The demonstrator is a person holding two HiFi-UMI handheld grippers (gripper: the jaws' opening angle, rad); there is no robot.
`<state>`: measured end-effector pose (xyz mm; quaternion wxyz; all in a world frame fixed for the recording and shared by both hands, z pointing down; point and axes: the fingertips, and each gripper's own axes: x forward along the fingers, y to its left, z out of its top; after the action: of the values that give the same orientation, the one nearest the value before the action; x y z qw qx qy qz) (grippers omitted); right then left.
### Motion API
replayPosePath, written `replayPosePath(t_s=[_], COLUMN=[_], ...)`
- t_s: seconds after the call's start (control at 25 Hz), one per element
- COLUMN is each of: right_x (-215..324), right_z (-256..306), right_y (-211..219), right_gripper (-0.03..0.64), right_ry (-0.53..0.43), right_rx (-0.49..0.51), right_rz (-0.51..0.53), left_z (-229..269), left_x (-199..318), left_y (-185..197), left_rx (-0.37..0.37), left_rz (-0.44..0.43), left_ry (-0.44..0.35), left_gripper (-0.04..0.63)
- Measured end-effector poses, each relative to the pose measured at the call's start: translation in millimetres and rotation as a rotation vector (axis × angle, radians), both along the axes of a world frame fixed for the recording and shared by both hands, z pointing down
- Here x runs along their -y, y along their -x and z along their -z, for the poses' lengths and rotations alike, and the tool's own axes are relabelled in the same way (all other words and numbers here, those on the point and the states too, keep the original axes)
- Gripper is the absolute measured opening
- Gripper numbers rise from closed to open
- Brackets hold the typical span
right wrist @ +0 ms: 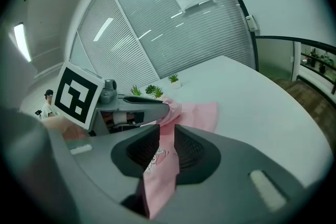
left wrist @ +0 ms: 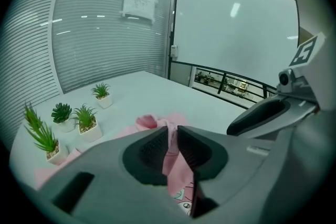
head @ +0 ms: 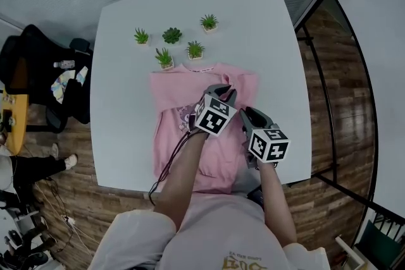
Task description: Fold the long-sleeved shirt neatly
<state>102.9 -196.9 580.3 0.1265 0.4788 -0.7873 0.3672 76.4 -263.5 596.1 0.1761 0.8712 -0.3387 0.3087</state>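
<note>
A pink long-sleeved shirt (head: pixel 168 131) lies on the white table (head: pixel 120 110), collar toward the plants and hem at the near edge. Over its right half, my left gripper (head: pixel 223 91) is shut on a fold of pink fabric; in the left gripper view the cloth (left wrist: pixel 171 157) hangs pinched between the jaws of that gripper (left wrist: pixel 171 131). My right gripper (head: pixel 248 114) sits just nearer and to the right. It is shut on another part of the same edge, and printed pink fabric (right wrist: pixel 160 165) runs through this gripper (right wrist: pixel 167 129). The left gripper (right wrist: pixel 137 107) shows just ahead of it.
Several small potted plants (head: pixel 195 49) stand beyond the collar, toward the table's far side. A dark office chair (head: pixel 38 73) with things on it stands left of the table. A cable (head: pixel 169 164) trails over the shirt. Wooden floor and a black railing (head: pixel 319 85) lie to the right.
</note>
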Motion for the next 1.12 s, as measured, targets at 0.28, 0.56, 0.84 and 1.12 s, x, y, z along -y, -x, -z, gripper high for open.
replayPosePath(t_s=[0.28, 0.56, 0.84, 1.12], right_x=[-6.1, -18.7, -40.1, -87.7], right_z=[-0.1, 6.1, 14.9, 0.2], right_y=[-4.0, -5.5, -38.5, -45.0], right_gripper=[0.106, 0.118, 0.126, 0.126], right_ry=[0.005, -0.015, -0.033, -0.010], right_rx=[-0.003, -0.059, -0.094, -0.134], right_rz=[-0.003, -0.006, -0.095, -0.166], left_z=[2.5, 22.9, 35.8, 26.2], left_x=[-18.2, -32.5, -56.0, -91.9], left_y=[-21.5, 41.1, 106.2, 143.4], left_rx=[-0.056, -0.039, -0.025, -0.008], left_rz=[-0.110, -0.061, -0.030, -0.042], left_ry=[0.024, 0.015, -0.002, 0.016], left_gripper=[0.269, 0.308, 0.308, 0.308])
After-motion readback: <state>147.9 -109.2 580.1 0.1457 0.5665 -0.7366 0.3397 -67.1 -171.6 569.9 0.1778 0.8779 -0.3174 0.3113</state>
